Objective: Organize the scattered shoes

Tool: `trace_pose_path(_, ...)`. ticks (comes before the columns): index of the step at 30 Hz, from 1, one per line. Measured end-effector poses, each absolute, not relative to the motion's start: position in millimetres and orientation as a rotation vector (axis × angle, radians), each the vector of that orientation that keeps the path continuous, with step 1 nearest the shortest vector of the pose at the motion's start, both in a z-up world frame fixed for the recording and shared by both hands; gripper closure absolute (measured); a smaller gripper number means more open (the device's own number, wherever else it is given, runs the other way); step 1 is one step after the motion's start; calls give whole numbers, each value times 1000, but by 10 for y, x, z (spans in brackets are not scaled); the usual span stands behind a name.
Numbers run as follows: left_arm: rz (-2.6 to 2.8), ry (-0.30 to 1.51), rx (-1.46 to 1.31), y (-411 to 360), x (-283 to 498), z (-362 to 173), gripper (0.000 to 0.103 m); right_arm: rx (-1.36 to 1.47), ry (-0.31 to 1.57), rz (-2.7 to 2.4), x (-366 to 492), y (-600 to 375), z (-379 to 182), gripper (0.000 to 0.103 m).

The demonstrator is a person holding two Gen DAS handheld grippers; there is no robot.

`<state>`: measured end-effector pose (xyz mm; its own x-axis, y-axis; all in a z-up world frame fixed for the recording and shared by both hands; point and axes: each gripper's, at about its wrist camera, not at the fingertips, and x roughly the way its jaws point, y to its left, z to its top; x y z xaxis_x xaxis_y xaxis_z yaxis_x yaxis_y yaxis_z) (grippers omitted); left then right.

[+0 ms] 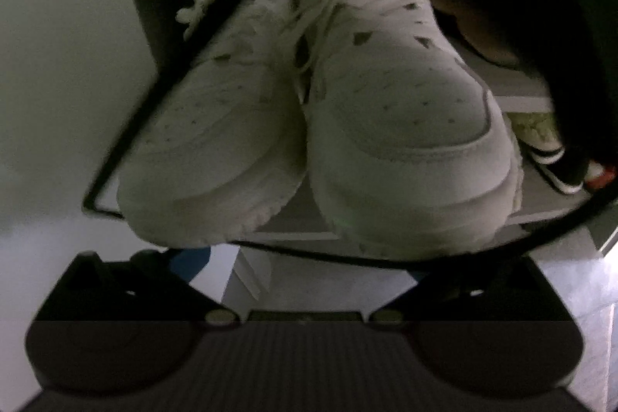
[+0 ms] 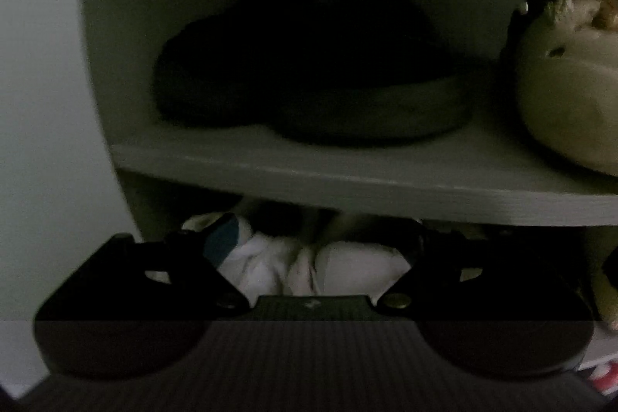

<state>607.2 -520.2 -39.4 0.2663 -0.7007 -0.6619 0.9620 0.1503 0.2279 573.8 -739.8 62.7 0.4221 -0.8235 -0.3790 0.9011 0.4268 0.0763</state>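
Two white lace-up sneakers stand side by side, toes toward me, on a black-framed shelf. They are the left sneaker and the right sneaker. My left gripper is low in front of their toes, its jaws wide apart with only floor between them. A person's hand and a dark sleeve lie over the right sneaker's far side. My right gripper is open and faces a grey shelf board that holds a pair of dark shoes. White shoes on the level below show between its fingers, untouched.
A patterned shoe with black and white stripes and something red sit right of the white pair. A cream shoe with brown trim stands right of the dark pair. A pale wall borders the shelf's left side.
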Motion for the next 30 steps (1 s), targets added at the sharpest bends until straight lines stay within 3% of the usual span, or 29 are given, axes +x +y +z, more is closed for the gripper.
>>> trace_pose_path(7,-1298,424,714,-4998,6017,-468,2,170,302,-1077,5822,-6787,635,16)
trace_pose_path(12,-1322,421,725,-4856,5973,-538,2,195,203,-1178,5455,-6581,672,16)
trace_pose_path(19,-1357,401,746,-4804,5986,-621,2,674,180,-1277,5441,-6869,518,16)
trace_pose_path(25,-1388,394,767,-5086,6131,-492,2,1202,18,-1075,4941,-6775,-57,15)
trace_pose_path(27,-1395,394,766,-4913,6365,-225,2,1361,-76,-1035,4807,-6673,-257,15)
trace_pose_path(30,-1399,400,768,-5072,6363,-148,1,1461,-147,-996,4750,-6612,-365,14)
